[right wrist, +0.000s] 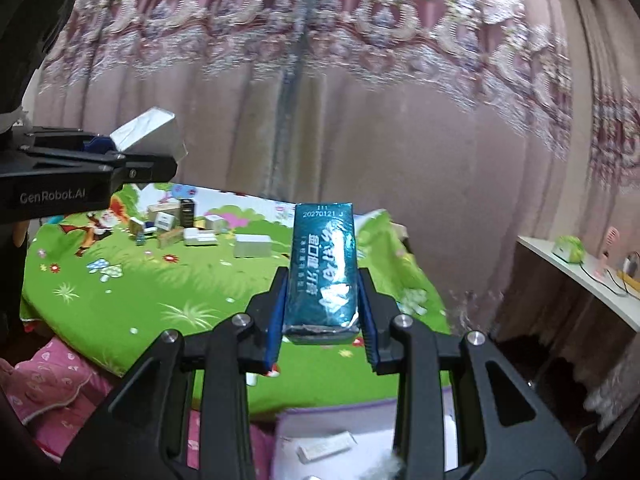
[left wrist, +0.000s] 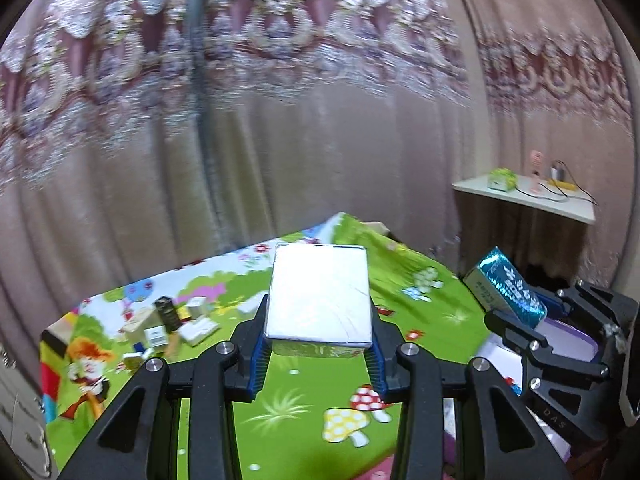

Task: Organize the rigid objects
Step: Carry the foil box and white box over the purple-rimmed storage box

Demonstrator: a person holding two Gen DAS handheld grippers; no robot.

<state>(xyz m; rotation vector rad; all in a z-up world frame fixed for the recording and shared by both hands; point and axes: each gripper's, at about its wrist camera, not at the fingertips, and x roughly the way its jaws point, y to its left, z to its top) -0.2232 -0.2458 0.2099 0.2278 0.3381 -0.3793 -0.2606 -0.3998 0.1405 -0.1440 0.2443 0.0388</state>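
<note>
My left gripper [left wrist: 318, 344] is shut on a flat silver-white box [left wrist: 319, 296], held level above the green cartoon play mat [left wrist: 304, 404]. From the right wrist view the same silver-white box [right wrist: 150, 130] shows at the upper left in the left gripper [right wrist: 160, 160]. A shiny teal box with white lettering [right wrist: 323, 276] stands between the blue pads of my right gripper [right wrist: 323, 320], which is shut on it. That teal box [left wrist: 508, 284] and the right gripper [left wrist: 532, 320] also appear at the right edge of the left wrist view.
A cluster of several small boxes [right wrist: 180, 226] lies on the far left part of the mat [right wrist: 120, 300], with a grey box [right wrist: 252, 245] beside it. Pink curtains [right wrist: 360, 120] hang behind. A white shelf [right wrist: 580, 276] with small items stands at right. A white box [right wrist: 326, 446] lies below.
</note>
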